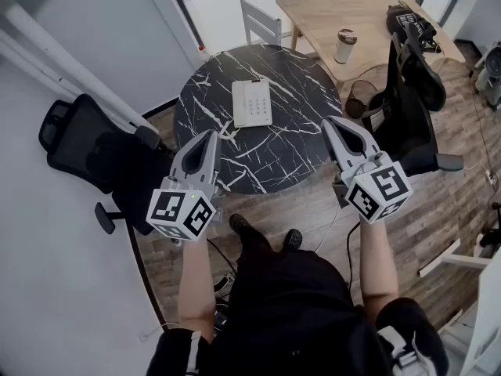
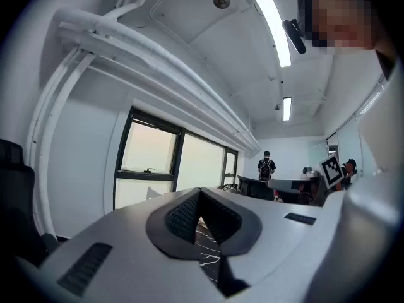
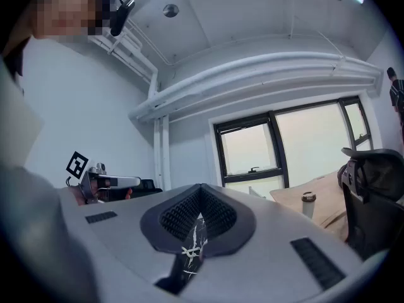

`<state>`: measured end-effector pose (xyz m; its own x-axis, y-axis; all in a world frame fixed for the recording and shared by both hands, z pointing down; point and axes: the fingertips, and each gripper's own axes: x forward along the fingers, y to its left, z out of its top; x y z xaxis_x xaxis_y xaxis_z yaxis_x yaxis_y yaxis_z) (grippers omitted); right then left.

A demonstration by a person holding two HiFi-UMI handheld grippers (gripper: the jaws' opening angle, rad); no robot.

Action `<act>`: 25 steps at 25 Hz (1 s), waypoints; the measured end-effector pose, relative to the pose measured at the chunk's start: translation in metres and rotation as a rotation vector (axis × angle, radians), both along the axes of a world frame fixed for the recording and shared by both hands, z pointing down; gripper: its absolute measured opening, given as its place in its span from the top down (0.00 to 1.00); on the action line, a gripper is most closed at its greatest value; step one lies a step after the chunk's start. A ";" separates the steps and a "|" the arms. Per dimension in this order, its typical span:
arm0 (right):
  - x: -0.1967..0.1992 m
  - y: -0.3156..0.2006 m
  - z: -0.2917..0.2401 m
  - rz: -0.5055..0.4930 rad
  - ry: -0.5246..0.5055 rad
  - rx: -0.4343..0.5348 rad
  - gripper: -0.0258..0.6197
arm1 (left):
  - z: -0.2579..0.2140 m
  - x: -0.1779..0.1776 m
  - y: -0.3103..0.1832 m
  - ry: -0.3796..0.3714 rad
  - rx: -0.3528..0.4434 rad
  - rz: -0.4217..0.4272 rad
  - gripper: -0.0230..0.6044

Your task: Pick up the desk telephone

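1. The white desk telephone [image 1: 252,102] lies flat on the round black bench with white marble veining [image 1: 297,84], a little beyond its middle.
2. The left tongs [image 1: 210,136] are held level over the bench's near left edge. Their jaws are pressed together with nothing between them, well apart from the telephone.
3. The right tongs [image 1: 329,124] are held level over the near right edge, jaws likewise together and empty.
4. A black mesh office chair [image 1: 86,147] stands left of the bench.
5. A second black office chair [image 1: 415,92] stands to the right, beside a light wooden bench [image 1: 329,10] that bears a lidded cup [image 1: 344,45].
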<state>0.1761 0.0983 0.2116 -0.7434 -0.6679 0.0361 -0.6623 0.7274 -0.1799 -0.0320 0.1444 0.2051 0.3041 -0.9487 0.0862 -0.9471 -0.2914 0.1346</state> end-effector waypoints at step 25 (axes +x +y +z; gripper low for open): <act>0.002 0.024 0.000 -0.088 0.026 0.023 0.91 | 0.000 0.020 0.018 -0.010 -0.003 0.004 0.94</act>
<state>0.1779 0.1219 0.2119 -0.7982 -0.6010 0.0419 -0.5999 0.7866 -0.1461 -0.0121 0.1619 0.2056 0.3074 -0.9471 0.0924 -0.9471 -0.2951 0.1259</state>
